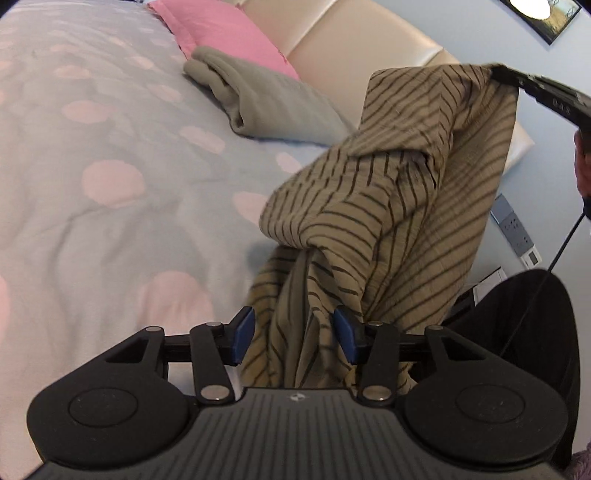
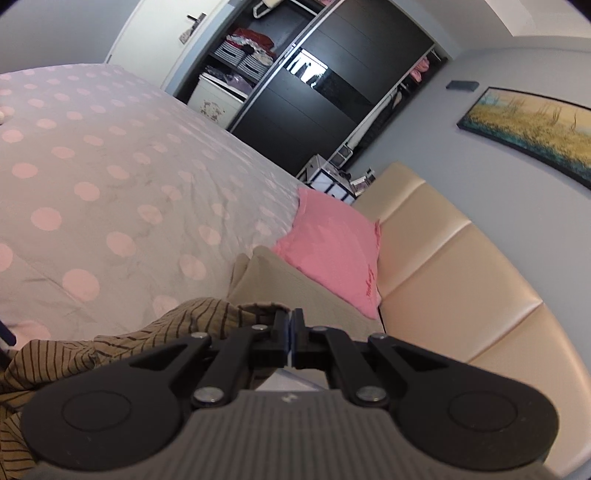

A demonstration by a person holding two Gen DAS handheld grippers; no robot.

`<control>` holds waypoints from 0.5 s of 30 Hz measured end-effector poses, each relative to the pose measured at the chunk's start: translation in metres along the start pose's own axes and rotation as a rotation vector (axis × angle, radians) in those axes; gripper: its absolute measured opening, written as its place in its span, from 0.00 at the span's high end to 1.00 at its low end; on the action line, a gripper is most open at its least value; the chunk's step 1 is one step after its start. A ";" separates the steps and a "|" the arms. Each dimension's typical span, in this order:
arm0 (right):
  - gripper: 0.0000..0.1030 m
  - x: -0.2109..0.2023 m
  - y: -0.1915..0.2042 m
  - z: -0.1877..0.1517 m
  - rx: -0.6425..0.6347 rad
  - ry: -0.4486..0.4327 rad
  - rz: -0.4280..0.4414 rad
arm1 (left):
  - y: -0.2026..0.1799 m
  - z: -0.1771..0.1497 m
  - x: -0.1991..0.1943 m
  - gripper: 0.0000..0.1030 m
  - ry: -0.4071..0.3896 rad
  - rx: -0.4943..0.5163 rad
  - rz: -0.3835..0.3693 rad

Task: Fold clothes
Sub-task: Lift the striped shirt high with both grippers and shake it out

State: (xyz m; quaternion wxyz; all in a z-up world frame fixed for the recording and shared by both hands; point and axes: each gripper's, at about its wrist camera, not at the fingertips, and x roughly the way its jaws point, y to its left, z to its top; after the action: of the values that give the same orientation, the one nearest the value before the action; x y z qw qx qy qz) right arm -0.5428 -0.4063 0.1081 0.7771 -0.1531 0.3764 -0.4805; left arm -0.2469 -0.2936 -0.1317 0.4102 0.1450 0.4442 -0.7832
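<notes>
My right gripper, jaws clenched, grasps an edge of the tan, dark-striped woven shirt, holding it up so the cloth hangs in loose folds over the near right part of the grey bedspread with pink dots. My left gripper stands released, its blue pads apart on either side of the shirt's hanging lower part, not pressing it. Farther off on the bed lies a folded grey-beige garment, touching a pink pillow set against the cream padded headboard.
</notes>
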 end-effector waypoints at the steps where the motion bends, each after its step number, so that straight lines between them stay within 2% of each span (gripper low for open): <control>1: 0.99 0.002 -0.002 -0.001 0.006 0.006 -0.002 | 0.000 -0.002 0.001 0.64 0.003 -0.001 -0.002; 2: 0.99 0.003 -0.004 -0.003 0.012 0.012 -0.004 | -0.001 -0.004 0.002 0.65 0.008 -0.003 -0.002; 5: 0.99 0.005 -0.005 -0.007 0.016 0.021 -0.008 | -0.007 -0.008 0.001 0.76 -0.008 0.017 0.000; 7: 0.99 0.006 -0.006 -0.008 0.019 0.024 -0.006 | -0.015 -0.010 0.000 0.93 -0.015 0.042 0.001; 9: 0.99 0.006 -0.006 -0.009 0.024 0.024 -0.004 | -0.023 -0.011 -0.003 0.99 -0.023 0.061 0.014; 11: 0.99 0.003 -0.006 -0.010 0.028 0.016 -0.006 | -0.029 -0.012 -0.011 1.00 -0.051 0.072 0.046; 15: 0.99 -0.006 -0.006 -0.010 0.033 -0.005 -0.010 | -0.034 -0.006 -0.053 1.00 -0.156 0.061 0.167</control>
State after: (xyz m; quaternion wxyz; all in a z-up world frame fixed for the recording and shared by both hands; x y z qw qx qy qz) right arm -0.5552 -0.4034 0.1079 0.7781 -0.1434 0.3657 -0.4901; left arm -0.2414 -0.2524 -0.0843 0.5027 0.1324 0.3734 -0.7683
